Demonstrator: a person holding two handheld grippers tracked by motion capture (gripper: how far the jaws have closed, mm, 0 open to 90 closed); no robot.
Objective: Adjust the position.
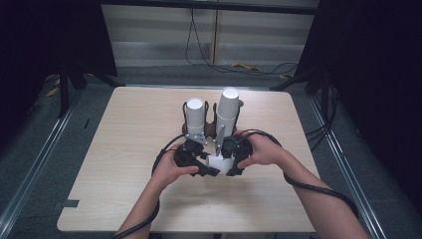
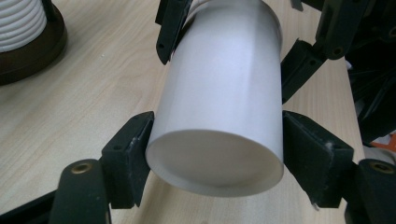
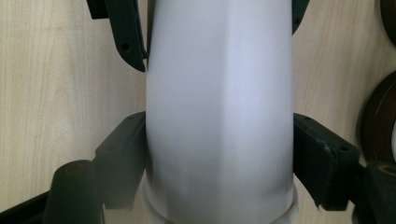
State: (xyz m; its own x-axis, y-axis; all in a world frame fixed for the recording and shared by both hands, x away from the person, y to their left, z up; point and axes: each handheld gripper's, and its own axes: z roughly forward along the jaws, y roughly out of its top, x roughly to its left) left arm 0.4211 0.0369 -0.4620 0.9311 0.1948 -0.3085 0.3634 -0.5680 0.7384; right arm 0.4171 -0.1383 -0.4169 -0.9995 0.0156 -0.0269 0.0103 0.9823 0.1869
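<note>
A white paper cup (image 1: 219,163) lies on its side just above the light wooden table (image 1: 129,149), held between both grippers. In the left gripper view its closed base (image 2: 215,158) faces the camera, and my left gripper (image 2: 217,140) is shut on it with a jaw pressed to each side. My right gripper (image 3: 219,140) is shut on the same cup (image 3: 219,102) near its rim end. Seen from above, the left gripper (image 1: 199,167) and right gripper (image 1: 234,157) meet at the table's middle front, a hand around each.
Two tall stacks of white cups (image 1: 195,115) (image 1: 228,112) stand upright in dark brown holders just behind the grippers. One ribbed stack in its brown base (image 2: 23,32) is close at the left. Black cables (image 1: 318,189) trail from the grippers.
</note>
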